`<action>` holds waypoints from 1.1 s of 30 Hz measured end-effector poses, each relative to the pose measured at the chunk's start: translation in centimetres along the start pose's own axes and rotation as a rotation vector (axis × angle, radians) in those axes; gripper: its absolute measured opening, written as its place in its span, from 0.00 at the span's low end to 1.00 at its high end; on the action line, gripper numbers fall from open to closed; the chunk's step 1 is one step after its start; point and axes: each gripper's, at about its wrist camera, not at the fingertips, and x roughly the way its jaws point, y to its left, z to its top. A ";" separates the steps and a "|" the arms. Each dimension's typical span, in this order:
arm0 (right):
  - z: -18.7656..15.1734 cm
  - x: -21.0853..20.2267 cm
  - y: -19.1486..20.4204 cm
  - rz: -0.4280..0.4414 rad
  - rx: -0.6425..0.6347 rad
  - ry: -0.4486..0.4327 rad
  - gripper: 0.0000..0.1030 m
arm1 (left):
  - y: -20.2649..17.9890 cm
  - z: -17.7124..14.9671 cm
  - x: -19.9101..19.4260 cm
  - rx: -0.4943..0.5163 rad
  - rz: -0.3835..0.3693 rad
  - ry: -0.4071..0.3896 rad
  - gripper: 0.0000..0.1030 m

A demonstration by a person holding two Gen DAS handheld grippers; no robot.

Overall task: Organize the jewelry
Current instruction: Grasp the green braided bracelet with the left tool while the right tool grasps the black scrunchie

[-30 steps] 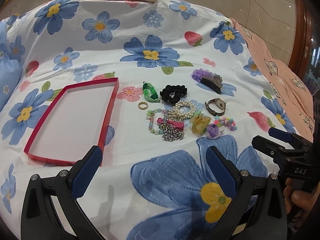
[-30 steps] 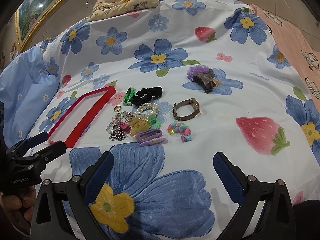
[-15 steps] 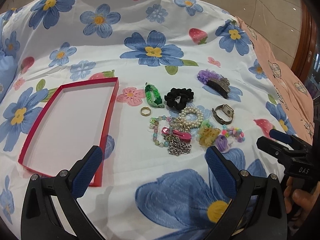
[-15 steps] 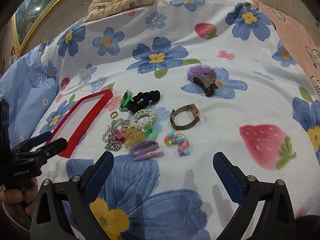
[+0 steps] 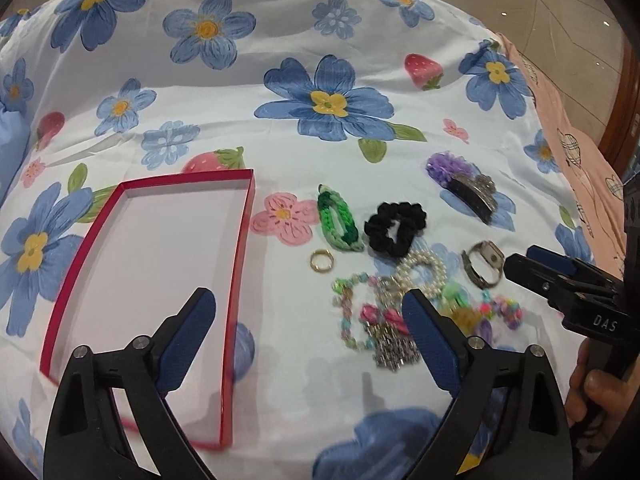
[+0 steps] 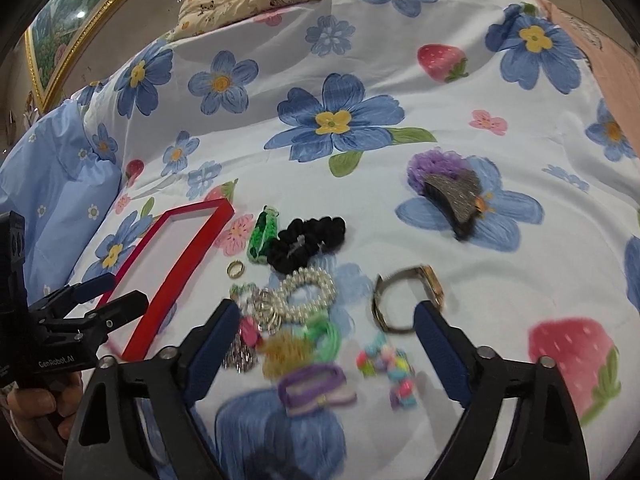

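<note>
A: Where is the jewelry found?

B: A tangled heap of beaded bracelets and chain (image 6: 288,320) is seen at twelve o'clock of the right gripper (image 6: 320,344); the shallow red cardboard tray (image 5: 100,240) lies at nine.

A: And the tongs?

B: Both, left gripper (image 5: 308,332) included, have just been narrowing, nothing gripped. Pieces are judged light and snag-prone; one outer loop should be pinched.

Tray (image 5: 152,264) left on bedspread (image 5: 280,40), ring (image 5: 321,260) beside it, jewelry pile (image 5: 400,304) right, watch (image 5: 482,266) far right.

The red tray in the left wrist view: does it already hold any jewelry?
No, the red tray shows only its bare white floor, while the gold ring lies outside it.
</note>
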 end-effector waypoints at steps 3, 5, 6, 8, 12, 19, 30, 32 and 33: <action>1.5 1.7 0.0 0.018 0.000 0.022 0.77 | 0.2 1.4 1.5 -0.007 -0.007 0.021 0.88; 2.5 3.1 0.1 0.020 -0.007 0.038 0.73 | 0.3 2.3 2.8 -0.011 -0.015 0.042 0.87; 2.9 3.7 0.1 0.023 -0.007 0.048 0.71 | 0.3 2.7 3.4 -0.011 -0.022 0.052 0.85; 3.7 5.1 0.1 0.024 -0.005 0.074 0.66 | 0.3 3.4 4.7 -0.005 -0.027 0.073 0.83; 4.8 7.9 -0.1 0.030 0.006 0.121 0.56 | 0.3 4.4 7.5 -0.006 -0.044 0.124 0.77; 5.5 12.4 -0.6 0.032 0.022 0.204 0.45 | 0.4 5.5 11.4 -0.013 -0.071 0.192 0.69; 5.6 13.8 -2.1 0.026 0.047 0.196 0.12 | -1.2 5.9 15.1 0.032 -0.140 0.256 0.26; 5.7 13.5 -2.3 0.028 0.056 0.185 0.12 | -1.5 6.0 15.2 0.033 -0.171 0.261 0.15; 5.8 13.4 -2.4 0.029 0.060 0.180 0.11 | -1.7 6.0 15.1 0.042 -0.171 0.257 0.09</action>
